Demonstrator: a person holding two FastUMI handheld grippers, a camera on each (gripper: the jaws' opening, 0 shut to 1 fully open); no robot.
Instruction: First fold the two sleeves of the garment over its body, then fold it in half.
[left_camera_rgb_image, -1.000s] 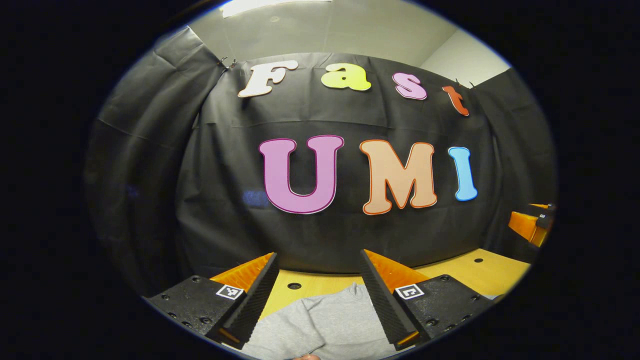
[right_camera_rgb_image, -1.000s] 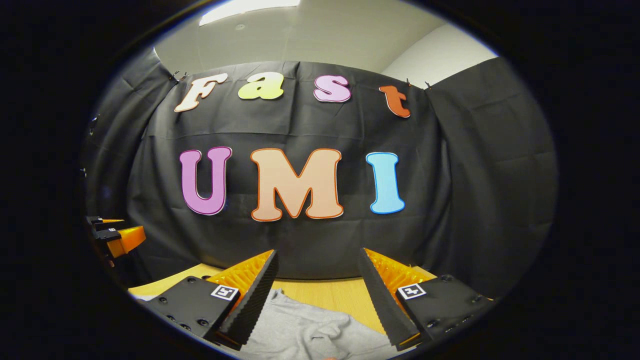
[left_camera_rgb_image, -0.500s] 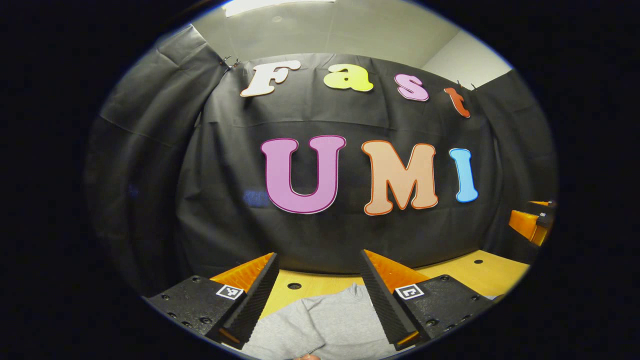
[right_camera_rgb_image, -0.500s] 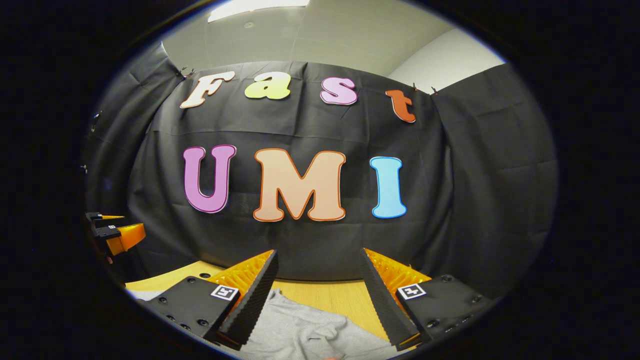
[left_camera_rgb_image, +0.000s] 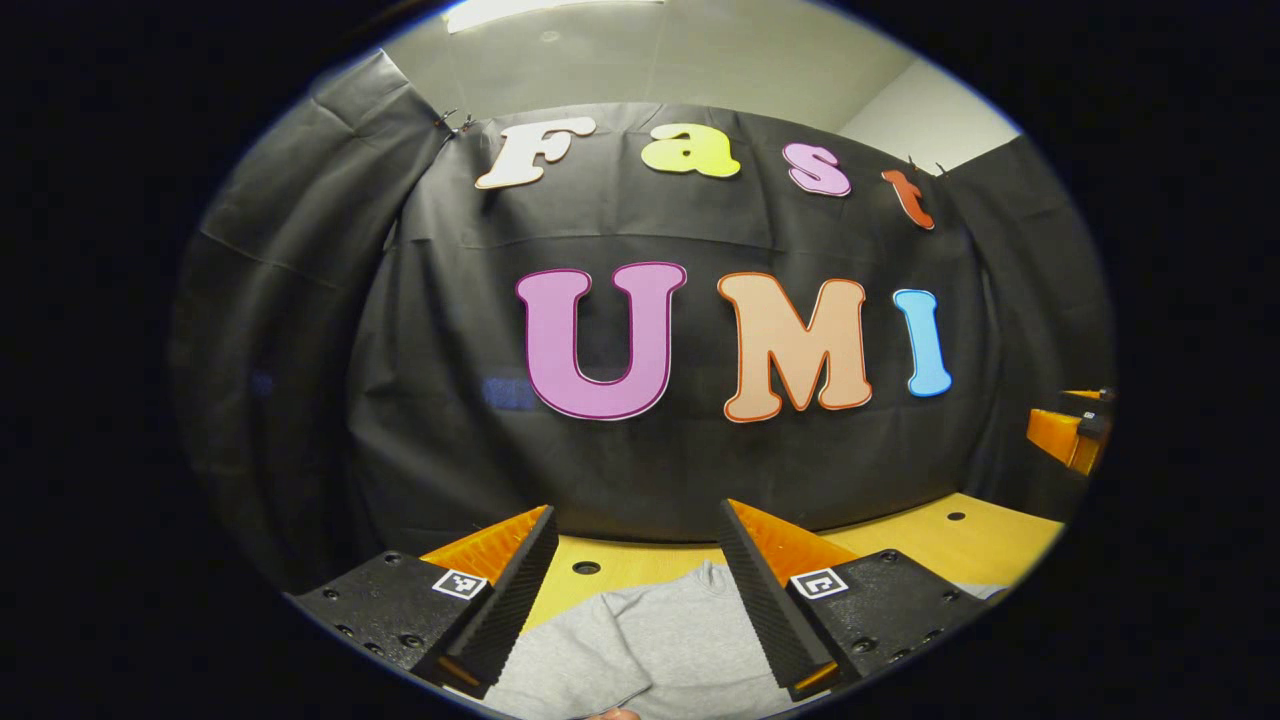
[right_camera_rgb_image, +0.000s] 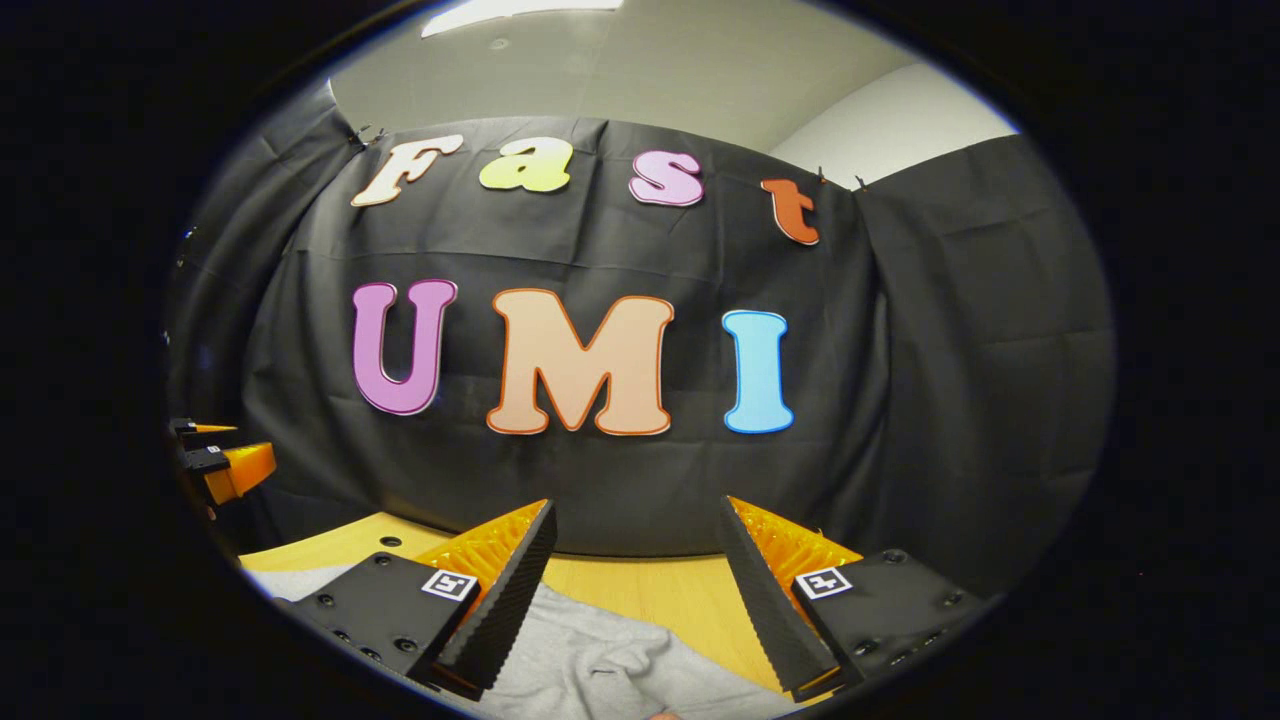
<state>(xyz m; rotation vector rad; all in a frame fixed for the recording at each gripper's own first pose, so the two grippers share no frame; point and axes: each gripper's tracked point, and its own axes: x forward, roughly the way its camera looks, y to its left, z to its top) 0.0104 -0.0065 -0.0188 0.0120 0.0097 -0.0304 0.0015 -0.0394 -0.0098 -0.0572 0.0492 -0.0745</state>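
Looked forward along the left gripper (left_camera_rgb_image: 636, 507), fingers spread wide apart and clamped on nothing, held low over a grey garment (left_camera_rgb_image: 650, 640) spread on a wooden counter (left_camera_rgb_image: 950, 545). Looked likewise along the right gripper (right_camera_rgb_image: 637, 503), fingers equally wide apart and empty, above a rumpled part of the garment (right_camera_rgb_image: 590, 660) on the counter (right_camera_rgb_image: 660, 590). Judged as the very start: no sleeve visibly folded over the body, no cloth gripped. To do the first fold well, would have needed to dip one gripper to a sleeve's outer end, pinch only that layer near the cuff, lift just clear of the counter, carry it across the body and lay it flat before letting go; then the same for the other sleeve. Could not tell the nearer sleeve from either view, with little of the garment visible between the fingers. For room: found bare counter beyond the garment's far edge, dotted with small round holes (left_camera_rgb_image: 586, 568), then a black cloth wall (left_camera_rgb_image: 300, 350) close behind, so little space to push forward. Caught the other gripper well off to the side in each view, leaving open space between the two for crossing over.
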